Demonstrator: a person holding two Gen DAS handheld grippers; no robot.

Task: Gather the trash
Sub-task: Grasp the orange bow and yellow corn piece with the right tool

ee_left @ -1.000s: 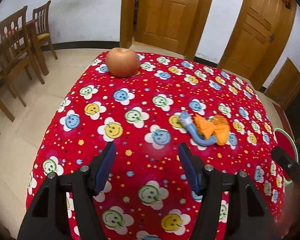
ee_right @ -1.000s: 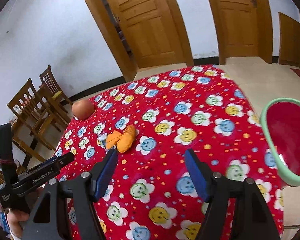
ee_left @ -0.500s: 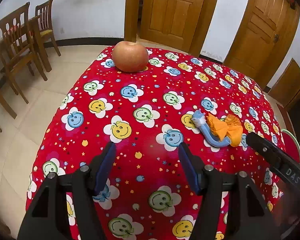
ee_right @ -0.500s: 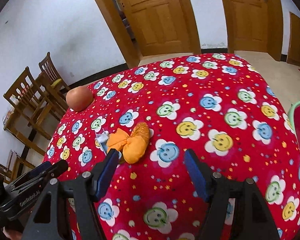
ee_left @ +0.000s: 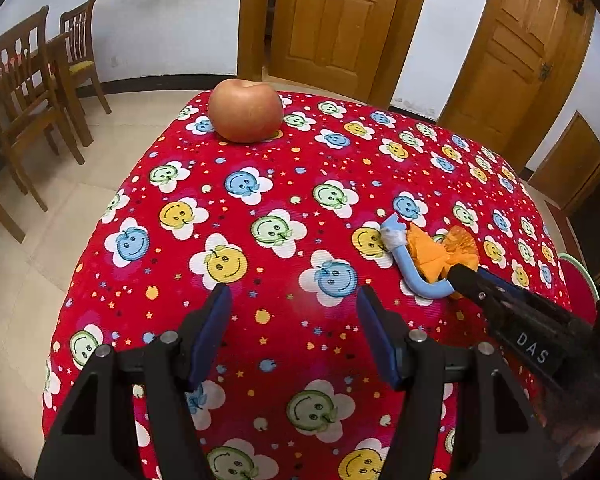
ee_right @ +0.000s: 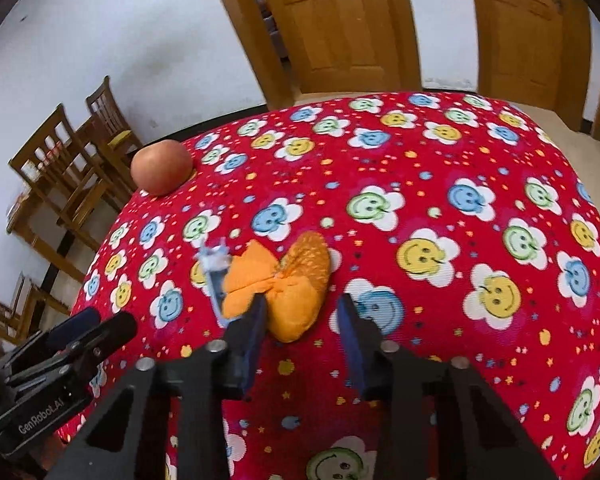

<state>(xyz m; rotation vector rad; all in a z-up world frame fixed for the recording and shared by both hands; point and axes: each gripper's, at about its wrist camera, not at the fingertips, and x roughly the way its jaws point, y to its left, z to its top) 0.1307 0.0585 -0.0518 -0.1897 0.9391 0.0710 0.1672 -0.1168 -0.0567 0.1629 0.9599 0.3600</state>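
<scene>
- We see a worktop (ee_left: 284, 168) covered by a red cloth printed with smiling flower faces in blue, yellow and green.
- Our left claw (ee_left: 294, 334) hovers over the near part of the cloth, its blue-padded jaws spread wide with nothing between them.
- Our right claw (ee_right: 302, 338) is low over the cloth, jaws parted. Its left jaw lies across the near edge of a crumpled orange wrapper pinched in the middle like a bow (ee_right: 284, 280); the wrapper's rounded right half sits at the mouth of the gap, not yet clamped.
- Touching the wrapper's left side lies a bent pale blue plastic strip with a torn whitish end (ee_right: 216, 276). In the left view the same pair sits to the right of our left claw, with the right claw's black tip reaching it.
- A round reddish-orange apple (ee_left: 245, 111) rests near the far left corner of the worktop, well apart from the trash.
- A red basin with a pale green rim (ee_left: 576, 280) peeks past the worktop's right edge.
- Brown wooden chairs (ee_left: 28, 92) and wooden doors (ee_left: 336, 20) stand behind.
</scene>
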